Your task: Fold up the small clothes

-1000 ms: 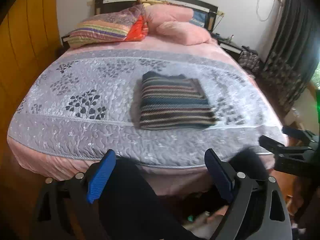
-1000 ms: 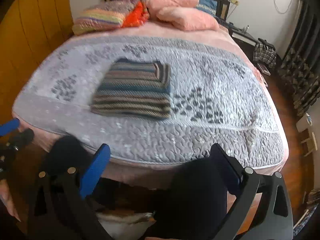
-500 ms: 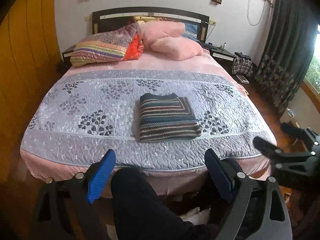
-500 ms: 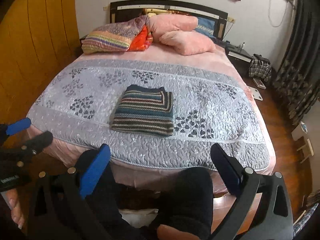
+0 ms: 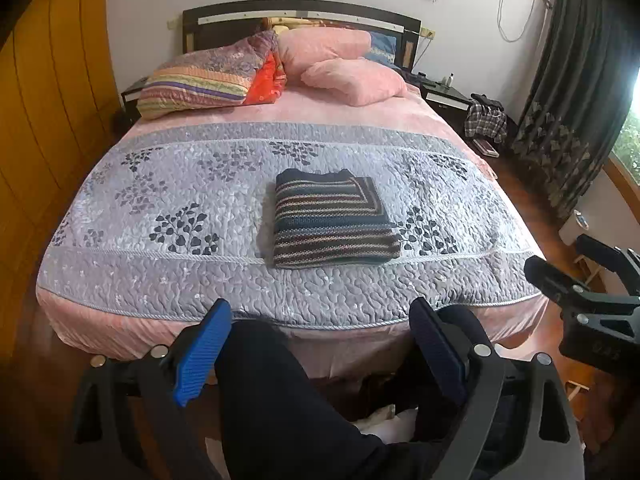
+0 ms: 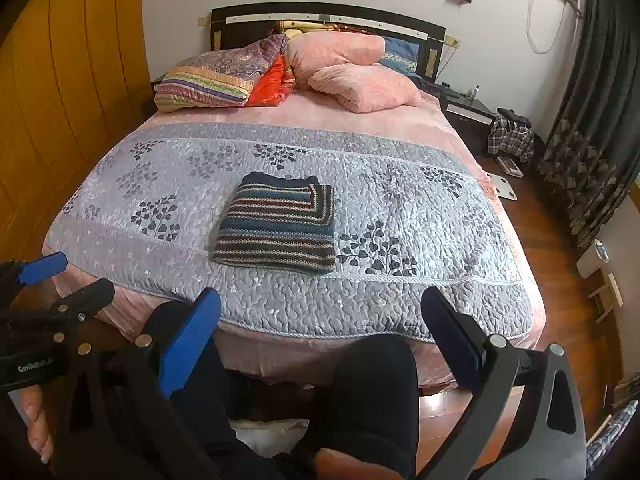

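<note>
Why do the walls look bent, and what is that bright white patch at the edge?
Left wrist view: the fisheye lens bows the wooden wall and darkens the corners; daylight from the window blows out at the right edge. Right wrist view: same bending, no glare; the striped folded garment is sharp in both views.

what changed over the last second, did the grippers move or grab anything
Both grippers pulled back and rose away from the bed: the folded sweater now looks smaller and farther off in both views. Left gripper and right gripper grabbed nothing; both are open. The sweater lies folded in the same spot on the quilt.
</note>
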`<state>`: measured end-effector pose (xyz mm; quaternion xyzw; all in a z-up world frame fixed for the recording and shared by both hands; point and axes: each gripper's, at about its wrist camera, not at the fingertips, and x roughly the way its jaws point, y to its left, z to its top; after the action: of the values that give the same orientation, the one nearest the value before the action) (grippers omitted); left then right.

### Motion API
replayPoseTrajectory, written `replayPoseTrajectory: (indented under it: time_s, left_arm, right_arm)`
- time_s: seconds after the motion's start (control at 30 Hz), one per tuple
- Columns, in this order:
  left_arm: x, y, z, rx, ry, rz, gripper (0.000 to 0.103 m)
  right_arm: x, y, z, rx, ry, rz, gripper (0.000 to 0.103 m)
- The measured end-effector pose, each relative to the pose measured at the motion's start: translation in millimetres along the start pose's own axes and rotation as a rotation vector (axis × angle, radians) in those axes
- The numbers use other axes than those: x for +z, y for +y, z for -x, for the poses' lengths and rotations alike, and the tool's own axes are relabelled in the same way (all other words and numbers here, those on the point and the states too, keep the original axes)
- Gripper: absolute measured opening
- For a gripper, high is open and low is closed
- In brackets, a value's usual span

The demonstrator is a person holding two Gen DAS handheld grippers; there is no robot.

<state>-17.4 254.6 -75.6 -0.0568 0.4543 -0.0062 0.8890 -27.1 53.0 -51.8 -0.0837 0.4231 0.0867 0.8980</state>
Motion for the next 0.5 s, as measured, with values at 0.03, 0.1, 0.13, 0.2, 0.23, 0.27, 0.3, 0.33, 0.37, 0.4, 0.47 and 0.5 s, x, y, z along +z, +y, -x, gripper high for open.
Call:
replayPoseTrajectory:
  time_s: [0.03,0.1,0.13,0.2,0.23,0.27,0.3,0.33,0.37,0.4,0.47,0.5]
  left_arm:
    - [0.0,0.0,-0.4,0.002,0.001,0.0,0.091]
    - [-0.5,0.9,-1.2,0.004,0.003,0.003,0.091]
    - [-0.5,1.3,-1.5,0.003,0.004,0.004,0.091]
    - [-0.5,2.5,-2.1,0.005,0.006,0.006,0.091]
    - [-0.6,3.0,-2.5,0.005,0.007,0.008,0.091]
    - [-0.4,3.5,-2.6,0.005,0.007,0.008,0.091]
    - [-0.1,3.9,-2.9,0.007,0.007,0.006,0.091]
    - [-0.2,3.9,-2.9,0.008,0.007,0.007,0.091]
    - [0.3,4.6,-3.1,0.009,0.008,0.009,0.091]
    - [0.2,4.9,-3.2,0.01,0.008,0.011,0.091]
    - [0.8,5.3,-3.2,0.011,0.008,0.013,0.091]
    - [0.9,5.0,-3.4,0.012,0.009,0.011,0.091]
  right_arm:
    - [0.2,-0.4,-0.6,0.001,0.0,0.0,0.1]
    - [0.0,-0.7,-0.5,-0.001,-0.002,-0.001,0.1]
    - [0.4,-1.1,-1.0,0.0,-0.002,-0.001,0.1]
    - [0.4,-1.2,-1.2,-0.002,-0.003,0.0,0.1]
    - [1.5,-1.9,-1.6,-0.003,-0.003,0.001,0.1]
    - [2.2,-1.5,-2.2,-0.003,-0.001,0.003,0.1]
    - [3.1,-0.7,-2.9,-0.002,0.001,0.006,0.1]
    - [3.7,-0.3,-3.5,-0.002,0.002,0.007,0.1]
    - [4.8,0.5,-3.9,-0.001,0.003,0.008,0.1]
    - [4.8,0.4,-3.7,-0.001,0.002,0.007,0.1]
    - [5.1,0.5,-3.4,0.002,-0.001,0.004,0.1]
    - [5.8,0.6,-3.9,0.003,-0.001,0.004,0.1]
